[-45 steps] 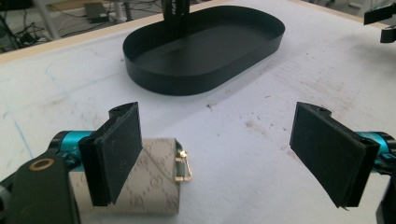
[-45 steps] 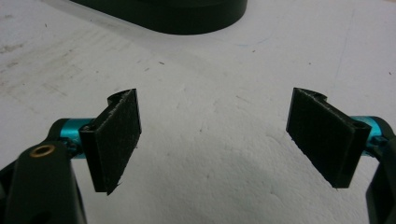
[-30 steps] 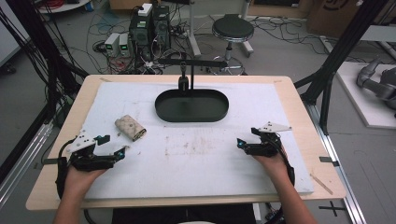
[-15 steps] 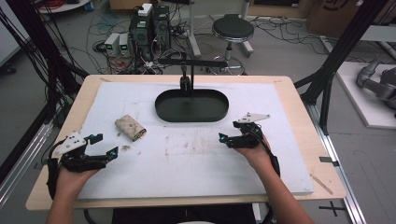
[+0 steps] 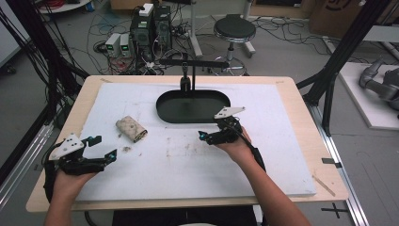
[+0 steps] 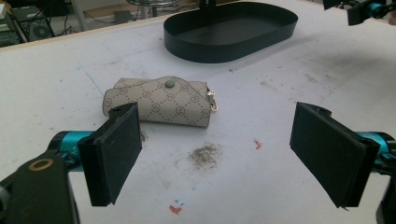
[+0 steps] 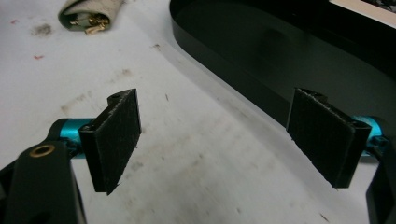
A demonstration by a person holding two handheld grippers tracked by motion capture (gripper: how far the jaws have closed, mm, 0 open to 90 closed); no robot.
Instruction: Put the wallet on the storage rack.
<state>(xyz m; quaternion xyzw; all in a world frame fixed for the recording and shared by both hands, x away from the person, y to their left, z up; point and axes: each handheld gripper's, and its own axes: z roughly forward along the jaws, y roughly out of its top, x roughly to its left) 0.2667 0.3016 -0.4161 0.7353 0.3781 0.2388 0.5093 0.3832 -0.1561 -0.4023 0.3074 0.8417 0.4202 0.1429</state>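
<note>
White foam covers the counter [image 5: 282,155]; from above, a patterned pouch [image 5: 131,129] lies left of the black tray [image 5: 193,106]. Left gripper [image 6: 219,154] gapes empty just short of the pouch: I'd straddle its short width. Right gripper [image 7: 224,135], spread and empty, hovers beside the tray.

On the bench [image 5: 291,94] lies a mat [image 5: 263,160], and at its far middle sits the oval tray [image 5: 193,106], a stand [image 5: 186,80] rising just behind it. Left of the tray, nearer the person, lies the pouch [image 5: 131,129]. The left gripper [image 5: 101,148] hovers near the mat's left front edge, short of the pouch. The right gripper [image 5: 204,136] hangs just before the tray's right end.
</note>
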